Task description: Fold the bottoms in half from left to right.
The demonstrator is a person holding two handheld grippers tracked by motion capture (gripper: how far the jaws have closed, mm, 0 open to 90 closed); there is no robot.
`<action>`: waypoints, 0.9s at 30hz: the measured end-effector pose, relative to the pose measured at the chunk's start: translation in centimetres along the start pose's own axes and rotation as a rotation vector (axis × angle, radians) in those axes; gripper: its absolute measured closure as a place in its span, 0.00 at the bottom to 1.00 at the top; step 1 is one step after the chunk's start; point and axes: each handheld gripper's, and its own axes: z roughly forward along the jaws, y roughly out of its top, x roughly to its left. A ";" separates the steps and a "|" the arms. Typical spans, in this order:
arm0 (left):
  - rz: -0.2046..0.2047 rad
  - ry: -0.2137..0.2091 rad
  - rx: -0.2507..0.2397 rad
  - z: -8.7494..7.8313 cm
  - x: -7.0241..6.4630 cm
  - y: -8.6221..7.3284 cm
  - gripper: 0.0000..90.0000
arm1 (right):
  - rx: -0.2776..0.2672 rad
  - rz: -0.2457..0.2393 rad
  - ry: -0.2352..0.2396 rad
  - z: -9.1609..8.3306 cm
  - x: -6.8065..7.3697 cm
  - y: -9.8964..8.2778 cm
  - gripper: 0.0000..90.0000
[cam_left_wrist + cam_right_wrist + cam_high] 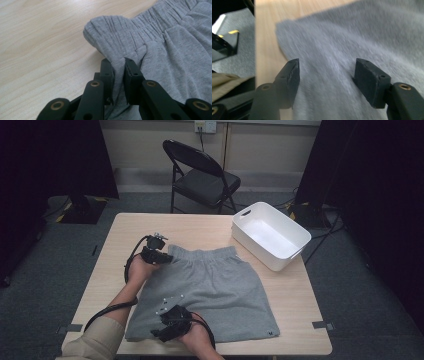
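Note:
Grey shorts [210, 290] lie flat on the wooden table [300, 295], waistband toward the far side. My left gripper [162, 255] is at the waistband's left corner. In the left gripper view its jaws [119, 62] are shut on a pinched fold of the gathered waistband [117, 32]. My right gripper [161, 334] hovers low over the near left part of the shorts, close to the hem. In the right gripper view it [327, 72] stands open above the blurred grey cloth [349, 37], and nothing is pinched between the pads.
A white plastic tub [255, 251] stands at the table's far right corner. A black folding chair [202, 175] is behind the table. Bare tabletop lies left of the shorts [107, 270], and its near edge is close to my right hand.

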 end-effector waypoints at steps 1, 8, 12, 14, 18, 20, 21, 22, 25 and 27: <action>-0.002 -0.003 -0.001 0.0 0.0 0.0 0.88 | 0.003 -0.018 -0.008 0.0 0.0 0.0 0.44; -0.002 0.001 -0.001 0.0 -0.2 -0.1 0.88 | 0.029 -0.073 -0.075 -0.3 0.2 0.0 0.73; -0.006 -0.001 -0.010 -0.3 -0.1 0.0 0.88 | 0.025 -0.019 -0.071 -1.1 -0.5 -0.6 0.92; -0.010 -0.004 -0.008 -0.3 -0.2 0.1 0.88 | 0.027 0.021 -0.068 -1.7 -1.0 -1.0 0.94; -0.006 -0.009 -0.018 -0.6 -0.4 0.2 0.88 | 0.030 0.052 -0.074 -3.3 -1.7 -1.8 0.95; 0.001 -0.006 -0.020 -0.6 -0.6 0.3 0.88 | 0.023 0.059 -0.071 -4.1 -2.1 -2.3 0.95; 0.006 -0.006 -0.016 -0.6 -0.6 0.3 0.88 | 0.018 0.067 -0.070 -4.5 -2.3 -2.6 0.95; 0.007 -0.004 -0.017 -0.5 -0.7 0.3 0.88 | 0.022 0.079 -0.072 -4.9 -2.5 -2.9 0.95; 0.000 -0.003 -0.013 -0.4 -0.9 0.2 0.88 | 0.042 0.090 -0.086 -5.6 -3.0 -3.7 0.95; 0.003 -0.004 -0.007 -0.3 -0.9 0.1 0.88 | 0.029 0.107 -0.086 -6.0 -3.2 -4.1 0.91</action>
